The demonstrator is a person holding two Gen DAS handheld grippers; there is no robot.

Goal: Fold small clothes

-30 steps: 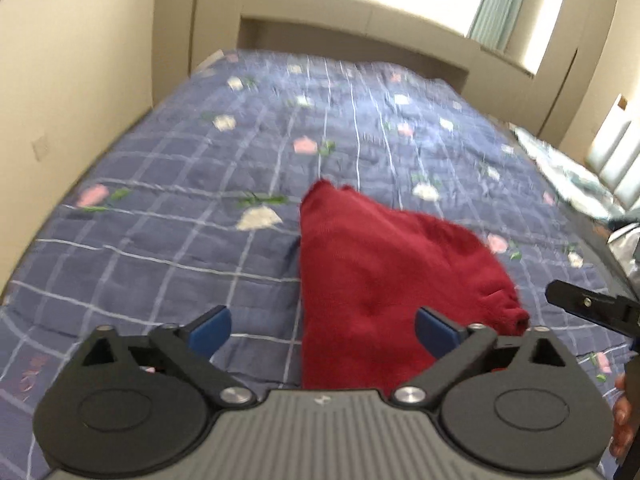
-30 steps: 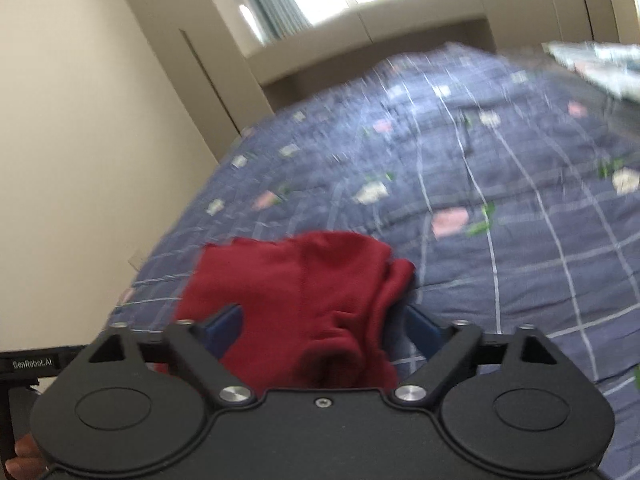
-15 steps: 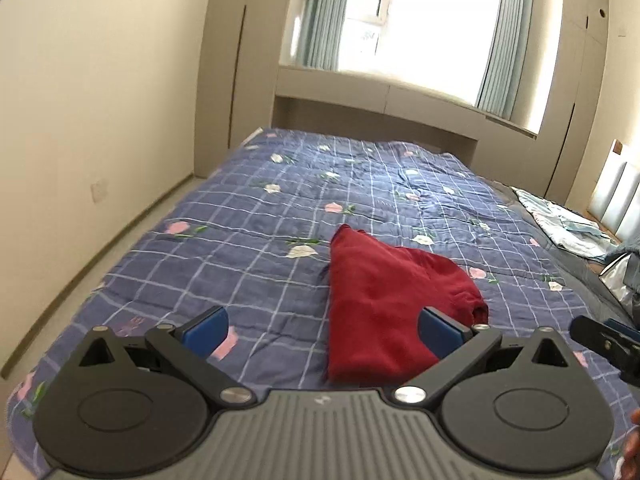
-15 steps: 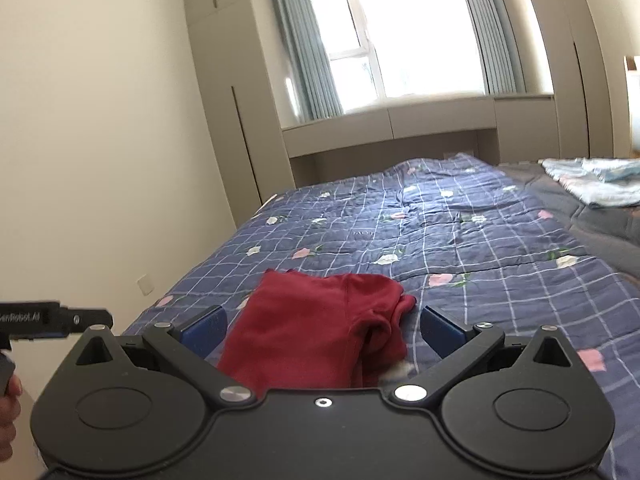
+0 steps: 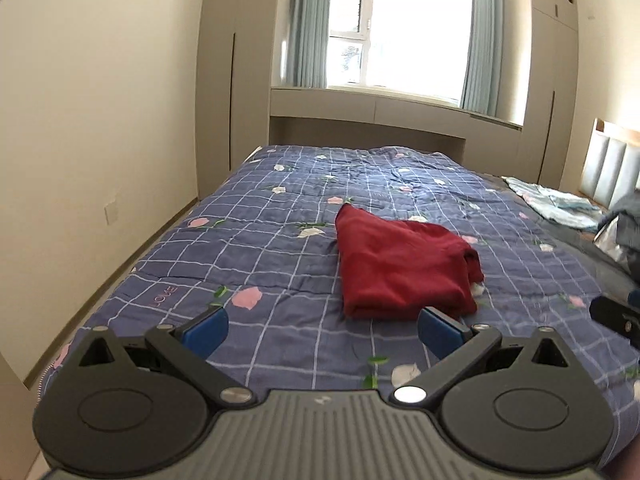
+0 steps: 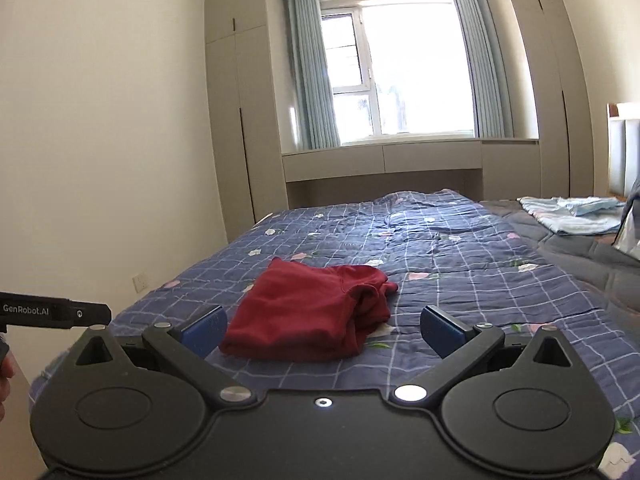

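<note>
A folded dark red garment [image 5: 400,268] lies on the blue checked bedspread [image 5: 260,248], its right end bunched. It also shows in the right wrist view [image 6: 308,316]. My left gripper [image 5: 322,330] is open and empty, held back from the garment and above the bed's near edge. My right gripper [image 6: 323,327] is open and empty too, also back from the garment. Neither touches the cloth.
A pale blue garment [image 6: 576,216] lies on the grey cover at the far right of the bed. A padded headboard [image 5: 612,168] is at right, wardrobes and a window ledge [image 6: 384,160] behind, a wall with a socket [image 5: 110,212] at left.
Both grippers have pulled back and lifted away from the red garment, which now looks smaller and lies untouched on the bed.
</note>
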